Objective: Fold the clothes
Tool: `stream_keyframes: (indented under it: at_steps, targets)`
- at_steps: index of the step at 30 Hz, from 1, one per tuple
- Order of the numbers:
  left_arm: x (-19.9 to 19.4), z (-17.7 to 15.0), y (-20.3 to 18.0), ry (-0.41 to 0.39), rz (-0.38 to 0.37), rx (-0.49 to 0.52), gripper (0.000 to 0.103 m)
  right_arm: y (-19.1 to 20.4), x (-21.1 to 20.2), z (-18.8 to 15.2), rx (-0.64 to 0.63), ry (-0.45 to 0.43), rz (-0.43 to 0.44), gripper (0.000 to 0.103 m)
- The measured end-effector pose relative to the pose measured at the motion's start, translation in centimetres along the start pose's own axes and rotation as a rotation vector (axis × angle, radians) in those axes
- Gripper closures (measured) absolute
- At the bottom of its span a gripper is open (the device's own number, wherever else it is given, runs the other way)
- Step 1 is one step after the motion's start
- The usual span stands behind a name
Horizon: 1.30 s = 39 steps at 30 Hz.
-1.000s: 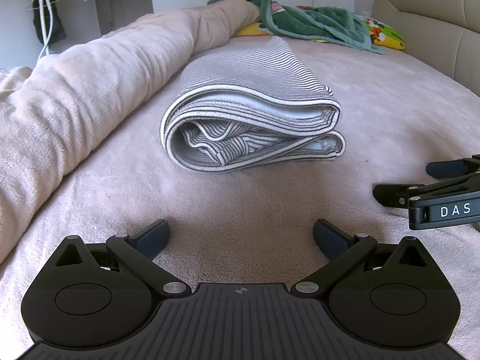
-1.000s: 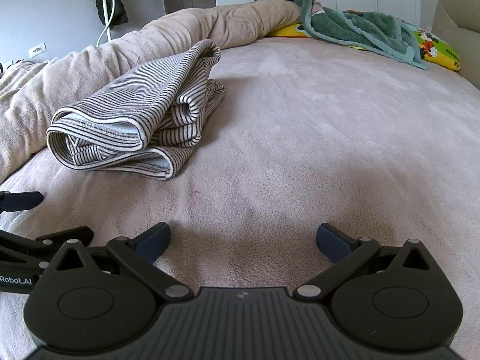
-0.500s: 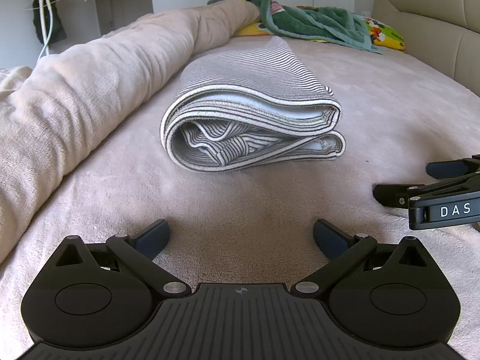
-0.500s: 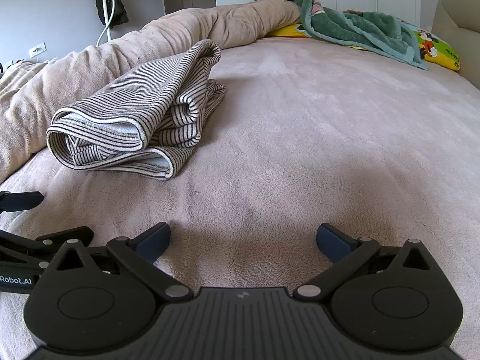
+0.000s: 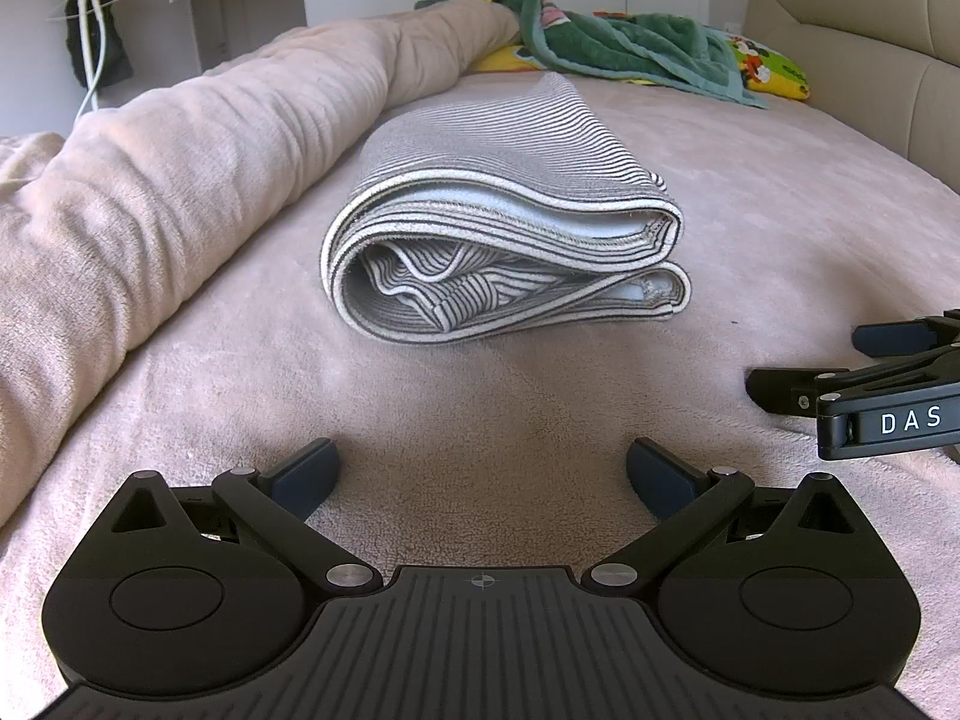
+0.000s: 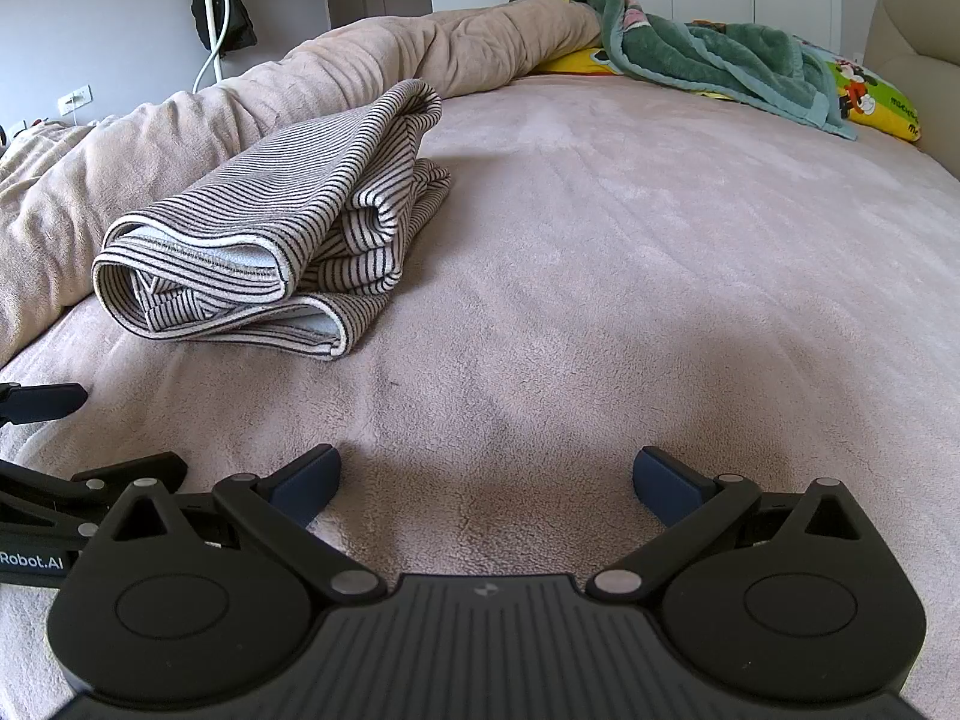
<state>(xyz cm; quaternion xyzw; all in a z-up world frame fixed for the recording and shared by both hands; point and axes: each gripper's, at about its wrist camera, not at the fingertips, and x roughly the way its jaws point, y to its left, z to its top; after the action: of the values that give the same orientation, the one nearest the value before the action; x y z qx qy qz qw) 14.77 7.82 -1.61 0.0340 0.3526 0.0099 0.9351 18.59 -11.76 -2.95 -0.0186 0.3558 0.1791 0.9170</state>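
Striped garment folded into a thick bundle, black-and-white stripes, hems stacked at the near end, lying on pink bed cover beside rolled pink duvet. Left gripper and right gripper both spread wide, empty, short of it.

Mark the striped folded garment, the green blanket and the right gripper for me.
striped folded garment (image 5: 498, 138): left wrist view, top layer.
green blanket (image 6: 708, 54): right wrist view, middle of heap.
right gripper (image 6: 486, 483): right wrist view, between fingertips.
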Motion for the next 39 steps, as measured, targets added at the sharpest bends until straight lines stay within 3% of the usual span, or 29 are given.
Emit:
stream_keyframes:
  at_steps: [39]
  targets:
    - [-0.09,-0.06,-0.14,0.000,-0.001,-0.001,0.000,0.10,0.06,-0.04,-0.001,-0.001,0.000,0.000]
